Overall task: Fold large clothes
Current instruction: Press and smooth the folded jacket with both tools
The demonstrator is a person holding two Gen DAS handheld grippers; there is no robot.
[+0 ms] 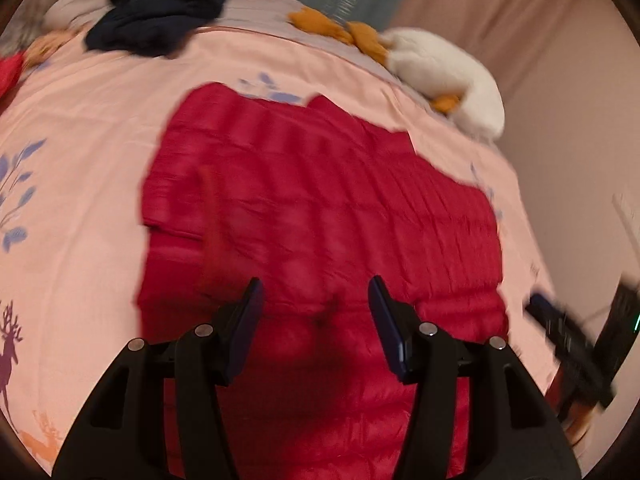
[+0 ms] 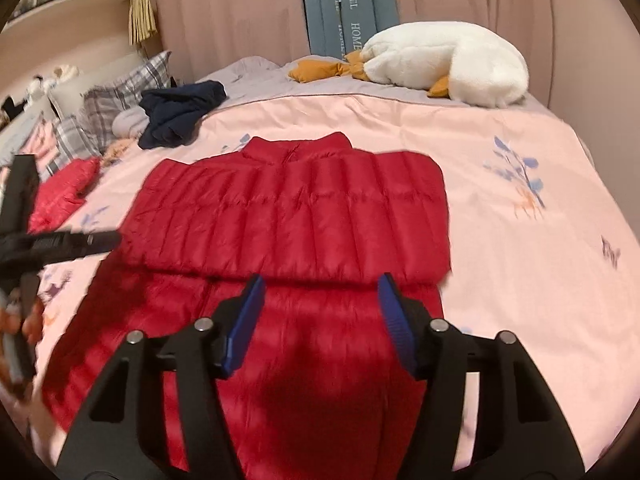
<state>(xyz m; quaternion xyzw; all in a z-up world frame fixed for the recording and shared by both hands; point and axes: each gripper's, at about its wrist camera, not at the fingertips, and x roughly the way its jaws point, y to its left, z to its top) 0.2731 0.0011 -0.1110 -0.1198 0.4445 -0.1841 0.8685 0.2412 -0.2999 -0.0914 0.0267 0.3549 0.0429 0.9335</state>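
Two tools, left tool and right tool, hover spread and empty above the red quilted down jacket; its slippery shell may unfold when released.

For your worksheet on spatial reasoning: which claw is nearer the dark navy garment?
Left. The left claw sits at the red jacket's side below the navy garment; the right claw hovers mid-jacket.

Warm, dim indoor light gives both views a pinkish cast. The left wrist view is smeared by motion blur, worst on the red jacket and the plush goose; the right wrist view is sharper, blurred mainly at its left edge. Dark shadows fall on the jacket under each tool. Fisheye distortion bows the bed, and the corners go black.
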